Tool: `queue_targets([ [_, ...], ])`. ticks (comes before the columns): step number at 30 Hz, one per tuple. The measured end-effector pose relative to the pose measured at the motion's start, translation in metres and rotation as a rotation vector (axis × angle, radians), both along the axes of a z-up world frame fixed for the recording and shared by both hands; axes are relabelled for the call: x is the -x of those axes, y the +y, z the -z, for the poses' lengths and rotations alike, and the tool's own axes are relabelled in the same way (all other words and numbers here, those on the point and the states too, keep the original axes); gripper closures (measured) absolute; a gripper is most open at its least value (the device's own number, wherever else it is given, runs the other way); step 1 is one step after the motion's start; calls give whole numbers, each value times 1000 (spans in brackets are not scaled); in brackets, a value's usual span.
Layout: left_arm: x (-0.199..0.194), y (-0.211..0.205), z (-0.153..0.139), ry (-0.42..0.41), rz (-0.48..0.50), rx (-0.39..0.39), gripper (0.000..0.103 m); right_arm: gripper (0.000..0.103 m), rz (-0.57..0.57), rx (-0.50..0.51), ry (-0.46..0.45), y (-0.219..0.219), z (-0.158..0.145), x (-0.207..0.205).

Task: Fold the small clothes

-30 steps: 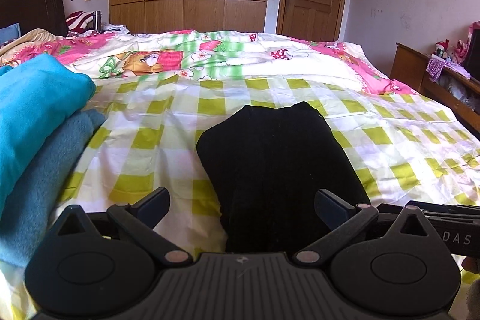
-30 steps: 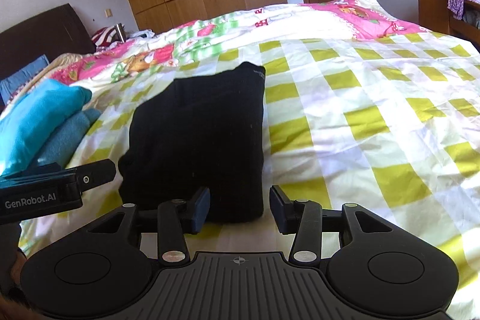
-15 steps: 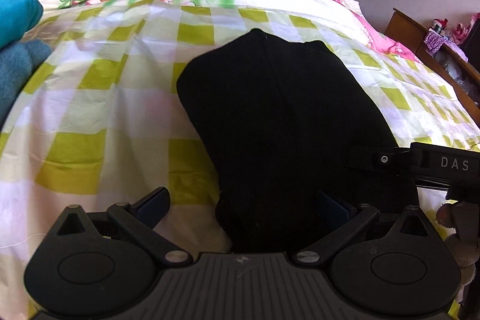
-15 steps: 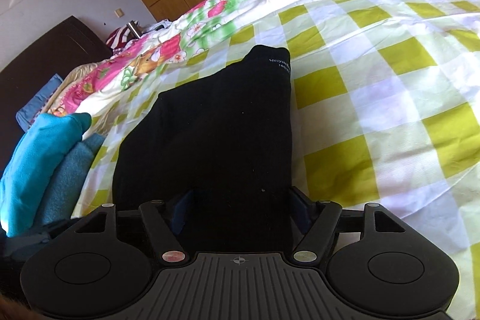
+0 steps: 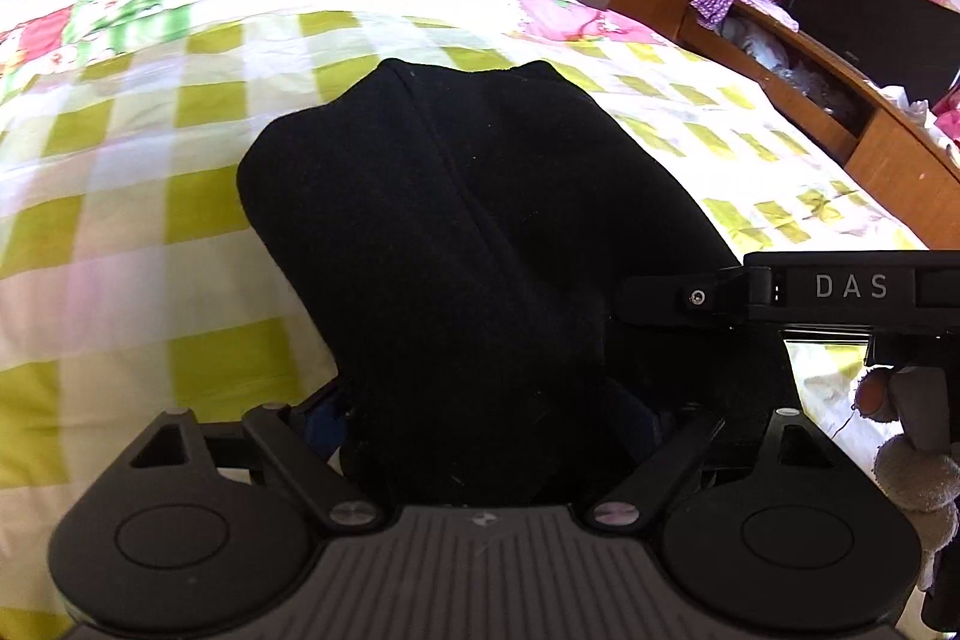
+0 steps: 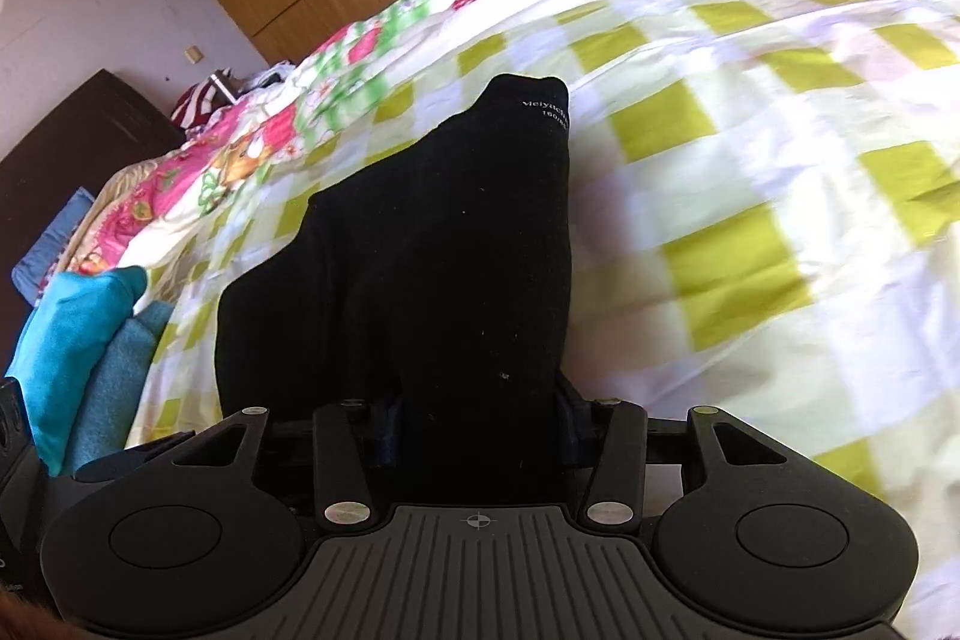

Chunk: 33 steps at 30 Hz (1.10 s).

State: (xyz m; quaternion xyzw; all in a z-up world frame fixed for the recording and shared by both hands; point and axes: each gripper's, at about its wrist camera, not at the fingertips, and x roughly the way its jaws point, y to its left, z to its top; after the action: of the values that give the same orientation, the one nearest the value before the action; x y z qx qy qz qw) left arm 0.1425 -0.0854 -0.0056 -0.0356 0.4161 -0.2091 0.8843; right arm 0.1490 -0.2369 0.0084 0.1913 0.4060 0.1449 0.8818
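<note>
Covering nearly all of both views, the bed [image 5: 150,232] in its green-checked sheet lies bare to the left of the black garment [image 5: 480,232] in the left view and bare to its right in the right view. The garment, folded, lies on the sheet with its near edge bunched up between both pairs of fingers, hiding most of each fingertip. The left gripper [image 5: 486,418] has just been closing a little, with the near edge of the cloth between its jaws; whether the pads press it I cannot tell. The right gripper [image 6: 480,424] has also been closing, its jaws tight against the cloth at both sides. A wooden shelf [image 5: 780,100] borders the bed's far side. Blue folded cloth [image 6: 78,346] lies at the left edge, partly cut off.
</note>
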Motion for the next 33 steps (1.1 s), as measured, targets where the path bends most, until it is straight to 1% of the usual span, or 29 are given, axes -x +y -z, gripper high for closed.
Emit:
queue_targets([
  [2,-2,-19,-4,-7,9,-8,5,56,64,13,14,-28,-1,-2],
  [4,-1,-35,-10,-26,19,-41,4,55,114,34,11,-50,-2,-1],
  [6,2,-42,-14,-46,18,-68,3,54,144,55,3,-64,-4,1],
  [9,14,-28,-17,-44,-30,-73,3,48,192,62,-15,-77,-6,10],
  [11,23,-16,-18,-38,-85,-93,2,49,217,61,-58,-83,-13,27],
  [12,28,-11,-20,-40,-104,-97,2,49,229,76,-82,-84,-18,36],
  [14,41,-5,-23,-48,-127,-112,2,48,244,147,-119,-80,-30,52],
  [17,55,-1,-24,-60,-139,-139,2,48,244,215,-154,-66,-35,82],
  [18,57,-1,-23,-61,-138,-147,2,49,239,253,-155,-57,-33,90],
  [20,60,-3,-26,-69,-136,-165,2,49,249,389,-132,-40,-25,100],
  [21,62,-5,-30,-81,-131,-171,2,49,250,440,-115,-34,-17,100],
  [22,64,-5,-34,-97,-129,-174,2,51,248,453,-93,-31,-10,100],
  [24,71,-5,-42,-119,-126,-165,3,51,265,430,-77,-33,-10,100],
  [28,86,-2,-44,-116,-140,-175,2,50,285,358,-122,-39,-38,110],
  [29,89,-1,-43,-110,-141,-178,2,50,274,349,-128,-37,-42,113],
  [31,98,2,-39,-98,-151,-207,2,50,256,365,-147,-26,-46,124],
  [33,107,5,-34,-95,-152,-236,2,50,249,382,-147,-15,-43,133],
])
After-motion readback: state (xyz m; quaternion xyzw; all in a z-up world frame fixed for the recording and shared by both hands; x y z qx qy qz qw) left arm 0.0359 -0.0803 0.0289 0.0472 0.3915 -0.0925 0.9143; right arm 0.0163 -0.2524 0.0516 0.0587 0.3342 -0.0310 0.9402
